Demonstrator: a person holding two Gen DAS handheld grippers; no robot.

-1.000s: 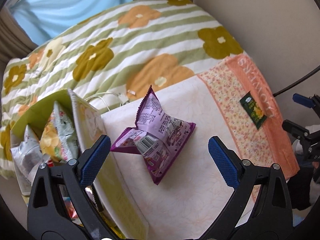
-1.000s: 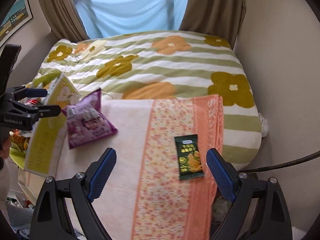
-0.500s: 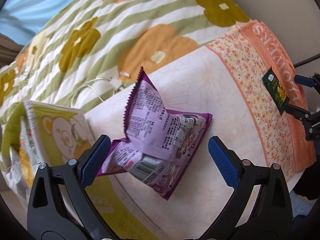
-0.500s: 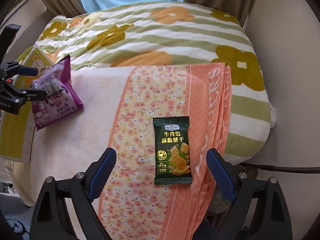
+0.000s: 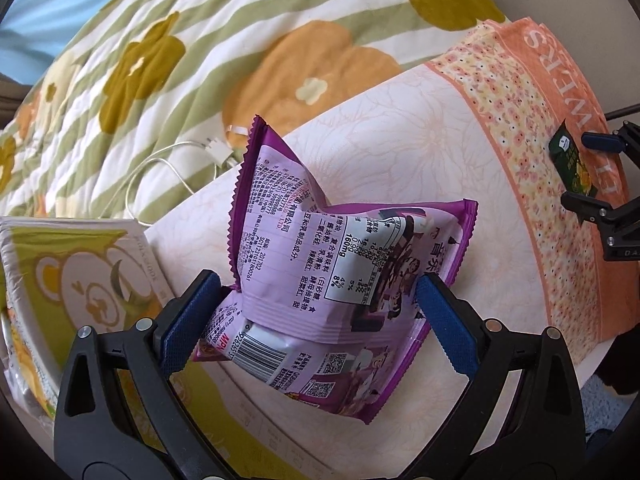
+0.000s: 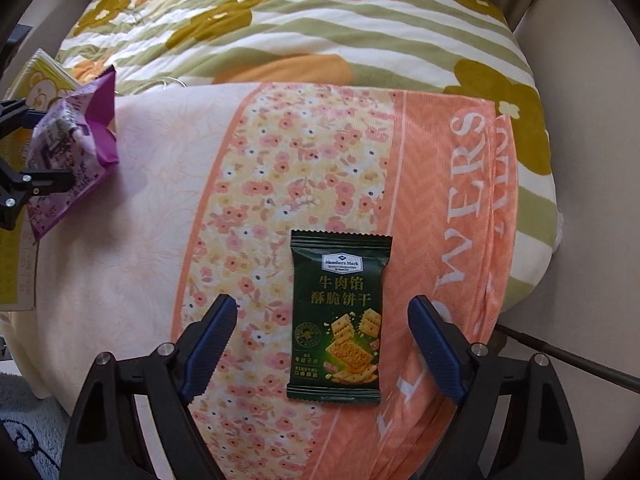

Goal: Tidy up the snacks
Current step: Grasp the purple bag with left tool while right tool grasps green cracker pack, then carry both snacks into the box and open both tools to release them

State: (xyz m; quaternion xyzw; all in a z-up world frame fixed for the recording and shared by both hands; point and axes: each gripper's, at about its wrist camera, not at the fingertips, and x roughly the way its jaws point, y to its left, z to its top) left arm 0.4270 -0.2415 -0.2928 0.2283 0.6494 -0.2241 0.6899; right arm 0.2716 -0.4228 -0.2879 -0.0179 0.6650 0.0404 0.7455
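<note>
Jaws of the left gripper point(image 5: 318, 298) stand wide around the purple snack bag point(image 5: 320, 276), its blue pads at the bag's two sides; whether they press on the foil I cannot tell. Jaws of the right gripper point(image 6: 320, 320) also stand wide and have just been closing a little, with the dark green biscuit packet point(image 6: 338, 316) between them and clear space on either side of it.

In the left wrist view the purple bag sits puffed and creased, its back label up, one crimped end rising toward 11 o'clock. It lies on the pale part of a folded blanket point(image 5: 400, 128). At 9 o'clock from the bag stands a yellow-green box point(image 5: 80, 280) with a cartoon bear on it, just beside the bag's lower corner. A white cable point(image 5: 168, 160) lies at 11 o'clock on the flowered quilt point(image 5: 200, 40).

In the right wrist view the green packet lies flat on the blanket, across the edge between its flowered band and its orange band, well apart from the purple bag at 10 o'clock.
</note>
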